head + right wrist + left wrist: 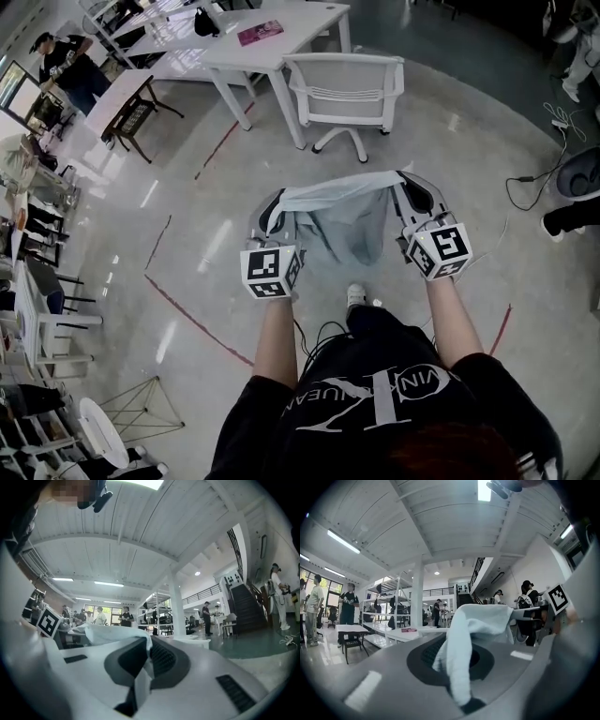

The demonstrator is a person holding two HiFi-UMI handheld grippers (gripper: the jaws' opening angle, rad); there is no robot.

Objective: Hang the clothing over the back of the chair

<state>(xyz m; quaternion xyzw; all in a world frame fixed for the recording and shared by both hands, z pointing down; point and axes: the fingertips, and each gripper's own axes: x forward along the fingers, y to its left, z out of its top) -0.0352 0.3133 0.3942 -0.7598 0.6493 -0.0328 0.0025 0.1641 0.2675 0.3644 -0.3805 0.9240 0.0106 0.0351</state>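
A pale grey-blue garment [342,216] hangs stretched between my two grippers, above the floor in front of the person. My left gripper [272,212] is shut on its left top edge; in the left gripper view the cloth [461,653] is pinched between the jaws. My right gripper [411,195] is shut on the right top edge, and in the right gripper view a cloth fold [140,686] is clamped there too. A white chair [345,94] stands ahead, its back facing me, beside a white table [267,42].
Red tape lines [192,319] cross the shiny floor. Desks and chairs [47,319] line the left side. A person [70,70] stands far left. Cables [539,178] and a dark chair base [581,173] lie at the right.
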